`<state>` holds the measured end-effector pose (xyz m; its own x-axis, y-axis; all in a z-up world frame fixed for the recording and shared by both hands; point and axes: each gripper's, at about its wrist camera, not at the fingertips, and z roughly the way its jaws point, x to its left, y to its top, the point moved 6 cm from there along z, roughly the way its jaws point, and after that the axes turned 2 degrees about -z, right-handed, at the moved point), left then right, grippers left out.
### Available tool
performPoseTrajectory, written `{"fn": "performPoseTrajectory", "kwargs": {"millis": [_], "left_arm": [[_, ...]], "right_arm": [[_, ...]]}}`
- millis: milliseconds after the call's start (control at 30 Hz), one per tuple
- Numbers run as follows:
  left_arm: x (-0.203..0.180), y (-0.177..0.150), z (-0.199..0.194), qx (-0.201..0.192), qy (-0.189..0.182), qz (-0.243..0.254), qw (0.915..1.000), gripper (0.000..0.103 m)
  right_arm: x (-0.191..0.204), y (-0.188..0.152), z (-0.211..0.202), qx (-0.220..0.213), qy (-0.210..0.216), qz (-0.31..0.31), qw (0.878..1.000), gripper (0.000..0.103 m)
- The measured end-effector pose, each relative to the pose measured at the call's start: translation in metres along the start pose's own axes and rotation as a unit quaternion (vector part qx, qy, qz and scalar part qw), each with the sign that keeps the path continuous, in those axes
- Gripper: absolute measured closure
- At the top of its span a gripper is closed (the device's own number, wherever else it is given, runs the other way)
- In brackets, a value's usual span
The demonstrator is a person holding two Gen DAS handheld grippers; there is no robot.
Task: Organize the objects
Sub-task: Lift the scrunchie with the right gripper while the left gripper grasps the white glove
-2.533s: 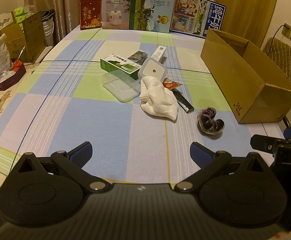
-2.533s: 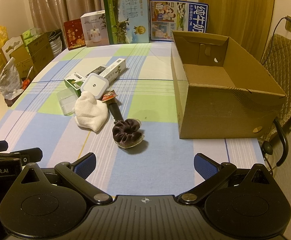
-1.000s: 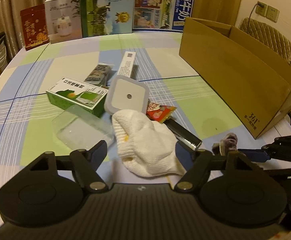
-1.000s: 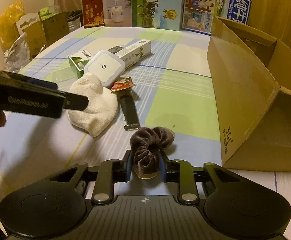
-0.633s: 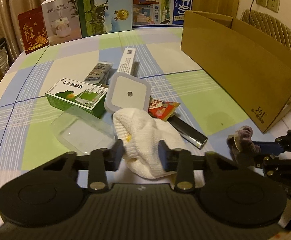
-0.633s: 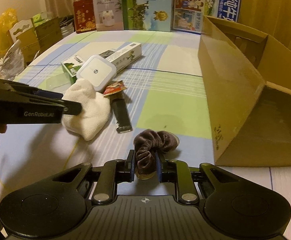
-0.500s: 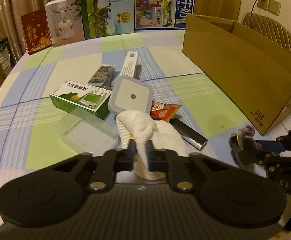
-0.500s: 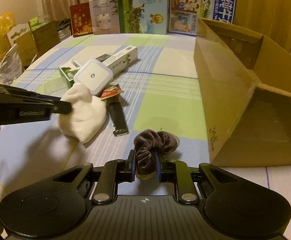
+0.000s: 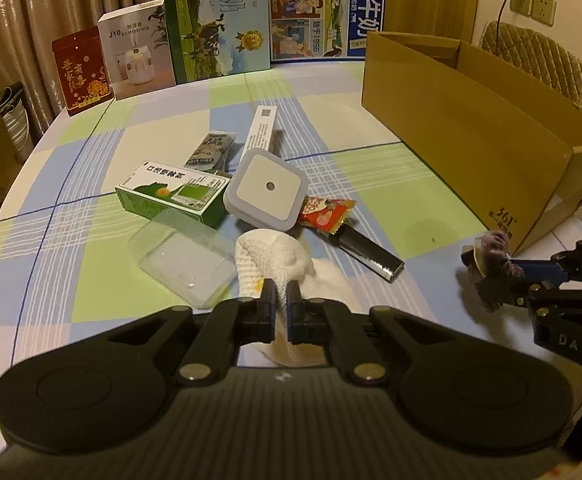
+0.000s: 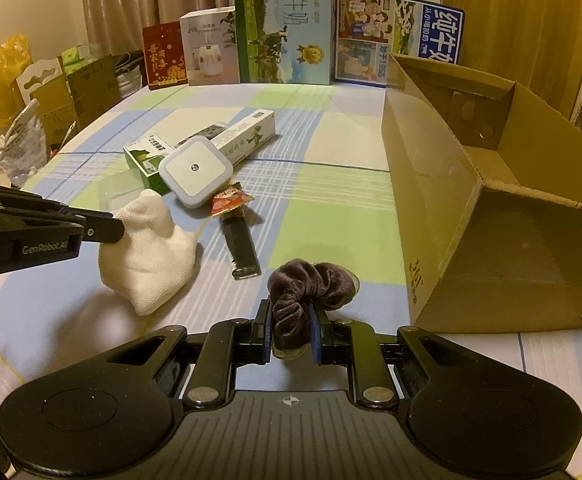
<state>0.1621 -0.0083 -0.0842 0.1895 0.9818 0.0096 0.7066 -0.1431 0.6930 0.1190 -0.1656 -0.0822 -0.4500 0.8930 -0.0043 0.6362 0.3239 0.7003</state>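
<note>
My left gripper [image 9: 280,296] is shut on a white knitted cloth [image 9: 269,256], bunched up between its pads above the checked tablecloth [image 9: 91,280]. From the right wrist view the same cloth [image 10: 147,248] hangs from the left gripper [image 10: 115,228]. My right gripper [image 10: 290,326] is shut on a dark brown velvet scrunchie [image 10: 311,280]; the scrunchie [image 9: 491,256] also shows at the right edge of the left wrist view. An open cardboard box [image 10: 491,184] stands to the right, close to the scrunchie.
On the cloth lie a green carton [image 9: 171,192], a clear plastic lid [image 9: 183,260], a white square device [image 9: 265,188], a red snack packet [image 9: 325,214], a black bar [image 9: 367,250], a long white box [image 9: 263,128] and a small sachet [image 9: 211,148]. Printed boxes [image 9: 215,20] line the far edge.
The left jaws have shut on the white cloth and pulled it up into a peak. The right gripper still holds the scrunchie, slightly higher off the table.
</note>
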Motion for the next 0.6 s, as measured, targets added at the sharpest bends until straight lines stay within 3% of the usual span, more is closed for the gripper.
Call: {"fn": "performPoseTrajectory", "kwargs": {"millis": [67,100,267,300,367,433,600], "left_arm": [[0.0,-0.002,0.004,0.006,0.002,0.001,1.0,0.077],[0.0,-0.003,0.006,0.007,0.004,0.003,1.0,0.072],[0.002,-0.002,0.019,0.013,-0.001,-0.003,0.9999,0.069],[0.002,-0.001,0.021,0.014,-0.002,-0.005,0.9999,0.07],[0.002,-0.001,0.022,0.02,-0.007,-0.011,0.9997,0.086],[0.001,0.001,0.019,0.021,-0.003,-0.013,0.9997,0.095],[0.0,0.006,0.004,0.022,-0.008,-0.027,0.9994,0.098]], "right_arm": [[0.0,-0.001,0.0,0.001,0.0,-0.001,1.0,0.088],[0.0,0.0,0.0,0.001,0.0,-0.001,1.0,0.088],[-0.001,-0.001,0.005,0.005,-0.002,0.001,1.0,0.088],[-0.001,-0.001,0.005,0.006,-0.002,0.001,1.0,0.088],[-0.001,-0.001,0.006,0.005,-0.002,0.002,1.0,0.088],[-0.001,0.0,0.005,0.002,-0.002,0.002,1.0,0.088],[0.001,0.004,-0.002,-0.008,0.0,0.001,1.0,0.088]]}}
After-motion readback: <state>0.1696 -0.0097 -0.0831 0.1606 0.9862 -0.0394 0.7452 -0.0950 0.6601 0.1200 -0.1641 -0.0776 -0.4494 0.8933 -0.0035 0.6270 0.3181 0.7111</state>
